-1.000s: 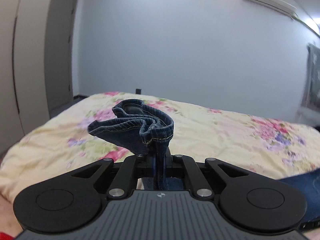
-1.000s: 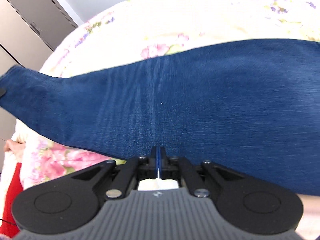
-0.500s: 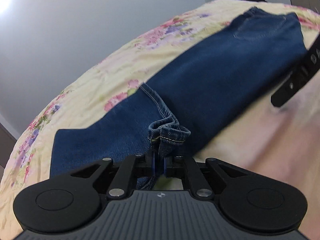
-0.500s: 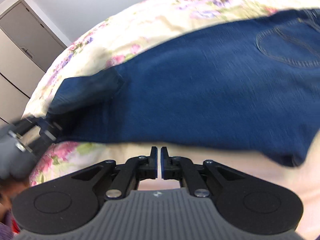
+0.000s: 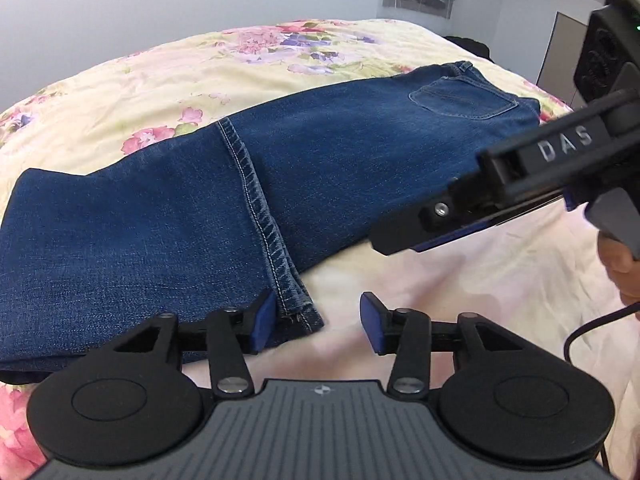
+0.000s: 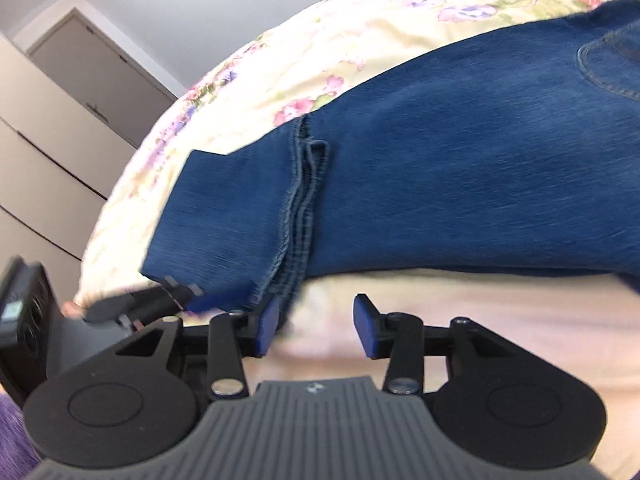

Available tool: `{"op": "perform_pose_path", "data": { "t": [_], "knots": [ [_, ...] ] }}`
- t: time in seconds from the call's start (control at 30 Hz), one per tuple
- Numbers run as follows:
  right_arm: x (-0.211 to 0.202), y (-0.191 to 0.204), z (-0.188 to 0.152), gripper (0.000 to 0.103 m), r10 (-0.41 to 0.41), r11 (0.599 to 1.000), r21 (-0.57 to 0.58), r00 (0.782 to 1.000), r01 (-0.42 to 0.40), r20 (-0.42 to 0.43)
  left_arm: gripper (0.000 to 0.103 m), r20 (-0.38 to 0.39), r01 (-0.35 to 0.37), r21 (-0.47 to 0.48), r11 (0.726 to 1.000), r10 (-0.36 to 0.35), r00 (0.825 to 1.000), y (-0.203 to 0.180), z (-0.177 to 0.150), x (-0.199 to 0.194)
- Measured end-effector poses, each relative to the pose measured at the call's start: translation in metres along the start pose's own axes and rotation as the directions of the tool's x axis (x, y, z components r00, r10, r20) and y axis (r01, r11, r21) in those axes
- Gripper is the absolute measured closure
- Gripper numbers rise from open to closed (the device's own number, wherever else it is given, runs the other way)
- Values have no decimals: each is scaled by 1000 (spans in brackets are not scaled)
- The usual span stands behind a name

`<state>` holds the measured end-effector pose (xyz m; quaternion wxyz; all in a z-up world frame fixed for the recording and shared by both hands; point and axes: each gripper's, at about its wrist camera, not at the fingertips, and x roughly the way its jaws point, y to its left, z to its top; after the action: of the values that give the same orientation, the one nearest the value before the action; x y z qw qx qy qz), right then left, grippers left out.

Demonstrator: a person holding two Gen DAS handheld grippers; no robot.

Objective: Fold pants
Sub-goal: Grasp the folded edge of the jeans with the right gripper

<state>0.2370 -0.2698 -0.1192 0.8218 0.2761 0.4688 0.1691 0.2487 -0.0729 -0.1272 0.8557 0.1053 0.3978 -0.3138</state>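
With the hem laid across the jeans to halve them | both my tools, left and right, gape empty | bed bears the fold.

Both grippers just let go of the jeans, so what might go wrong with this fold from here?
The folded-over hem lies slanted across the jeans, so the next fold may come out crooked. The open left gripper has one fingertip at the hem corner and might drag it. The right gripper, open near that edge, may bump the left one.
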Motion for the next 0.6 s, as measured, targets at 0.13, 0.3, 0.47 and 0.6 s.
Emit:
{"op": "perform_pose_path", "data": {
  "t": [0.13,0.3,0.47,0.6],
  "knots": [
    [16,0,7,52,43,995,93,999,-41,-18,52,21,78,-84,993,-76,997,24,5,-19],
    [35,-5,9,49,109,978,184,993,-98,-53,52,72,8,-155,988,3,997,60,12,-51],
    [65,-13,8,49,142,952,283,987,-113,-82,52,92,-85,-226,970,108,990,96,13,-62],
    [85,-18,6,60,200,924,347,976,-160,-82,52,93,-117,-273,955,147,985,117,5,-64]
  ]
}}
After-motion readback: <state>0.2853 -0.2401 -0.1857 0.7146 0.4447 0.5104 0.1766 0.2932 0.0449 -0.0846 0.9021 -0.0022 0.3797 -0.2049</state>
